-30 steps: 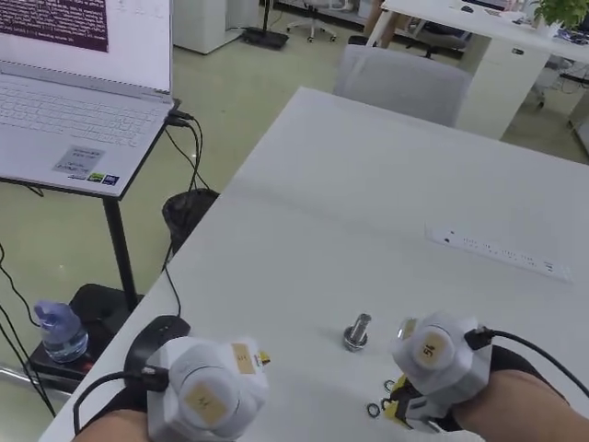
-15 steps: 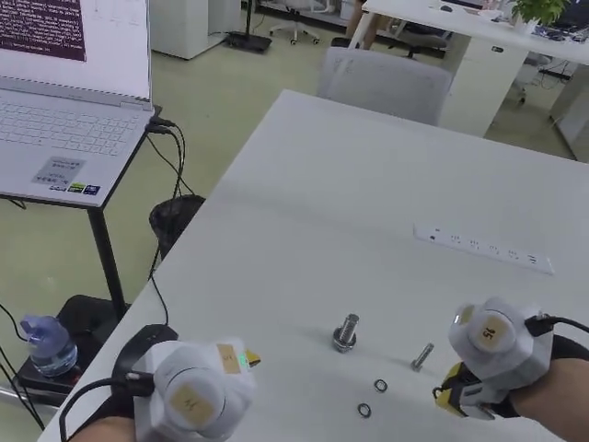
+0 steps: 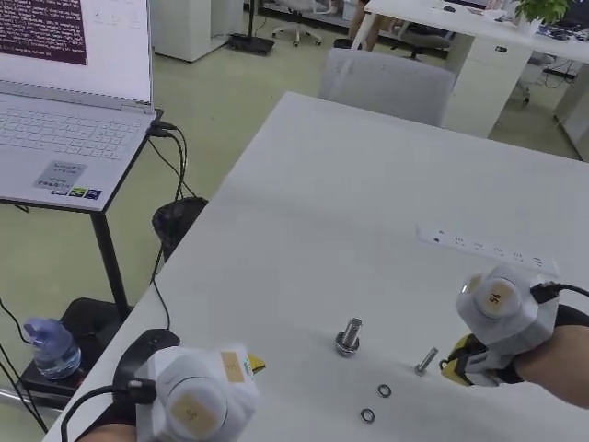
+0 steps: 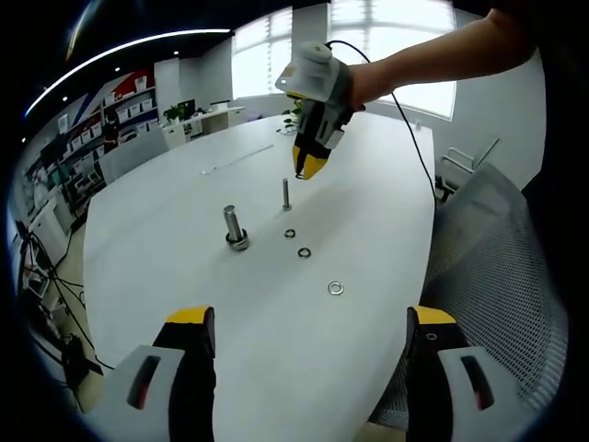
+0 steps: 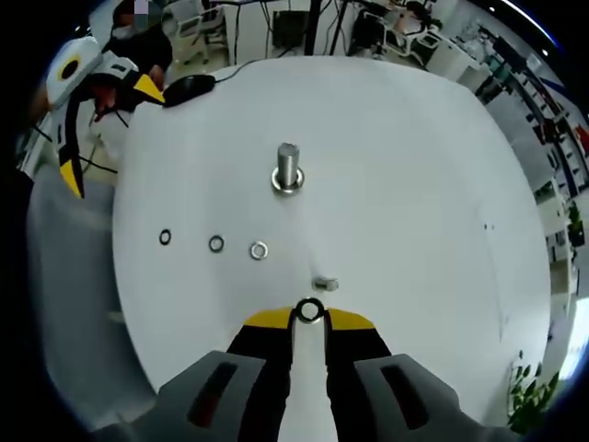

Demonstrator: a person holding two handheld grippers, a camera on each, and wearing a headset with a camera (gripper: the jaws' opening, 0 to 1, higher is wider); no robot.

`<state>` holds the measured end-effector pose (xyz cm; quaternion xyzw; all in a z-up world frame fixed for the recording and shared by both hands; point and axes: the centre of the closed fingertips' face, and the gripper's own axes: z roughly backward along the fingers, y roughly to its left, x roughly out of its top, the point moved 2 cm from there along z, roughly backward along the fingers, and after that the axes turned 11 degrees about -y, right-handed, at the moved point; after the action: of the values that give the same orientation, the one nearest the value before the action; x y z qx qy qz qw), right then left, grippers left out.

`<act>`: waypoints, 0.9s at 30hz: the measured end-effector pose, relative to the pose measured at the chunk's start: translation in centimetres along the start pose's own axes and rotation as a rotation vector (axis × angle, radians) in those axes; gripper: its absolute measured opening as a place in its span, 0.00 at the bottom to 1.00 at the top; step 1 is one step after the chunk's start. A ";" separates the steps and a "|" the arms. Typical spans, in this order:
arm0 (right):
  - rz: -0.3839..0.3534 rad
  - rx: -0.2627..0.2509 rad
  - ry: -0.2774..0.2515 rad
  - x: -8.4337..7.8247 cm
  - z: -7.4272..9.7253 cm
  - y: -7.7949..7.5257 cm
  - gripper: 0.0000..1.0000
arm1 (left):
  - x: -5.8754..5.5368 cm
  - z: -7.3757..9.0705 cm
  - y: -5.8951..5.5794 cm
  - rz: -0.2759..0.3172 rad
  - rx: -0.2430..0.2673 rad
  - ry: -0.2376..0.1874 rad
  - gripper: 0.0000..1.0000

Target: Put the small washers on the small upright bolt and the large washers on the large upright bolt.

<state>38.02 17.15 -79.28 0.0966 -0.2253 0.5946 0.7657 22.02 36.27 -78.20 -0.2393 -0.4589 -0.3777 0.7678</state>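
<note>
The right gripper [image 5: 310,319] is almost closed. Its yellow tips pinch a small silver metal ring washer [image 5: 310,310]. In the left gripper view, those tips are up in the air, right beside the top of the small thin silver bolt [image 5: 324,284]. The held washer is very near this bolt but is not on it.

The small thin silver bolt stands upright on the white tabletop [image 3: 368,203]. The big thick silver bolt [image 5: 287,170] stands upright too, a bit farther out. It is apart from the small one and has a wider round part at its foot.

Three more washers lie flat on the tabletop in a loose row off to one side of the bolts. The first loose washer [image 5: 259,250] is closest to the bolts. Next to it is the middle loose washer [image 5: 215,243]. The last loose washer [image 5: 165,238] is farthest out. They do not touch each other.

The left gripper [image 4: 308,320] is wide open and holds nothing. It sits near the edge of the tabletop, well apart from the bolts and washers.

A long white power strip [image 3: 483,250] lies farther back on the tabletop.
</note>
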 end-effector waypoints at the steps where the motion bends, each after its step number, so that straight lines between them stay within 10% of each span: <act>1: -0.002 -0.001 0.000 0.1 0.0 -0.2 0.13 | 0.0 0.0 0.0 0.000 0.000 0.000 0.85; 27: -0.010 0.021 0.014 0.6 -1.6 -1.5 0.13 | -0.3 -0.2 0.3 0.023 0.003 0.013 0.85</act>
<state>39.91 17.92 -80.22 0.1015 -0.2130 0.5940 0.7691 22.26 36.45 -78.60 -0.2409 -0.4518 -0.3698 0.7753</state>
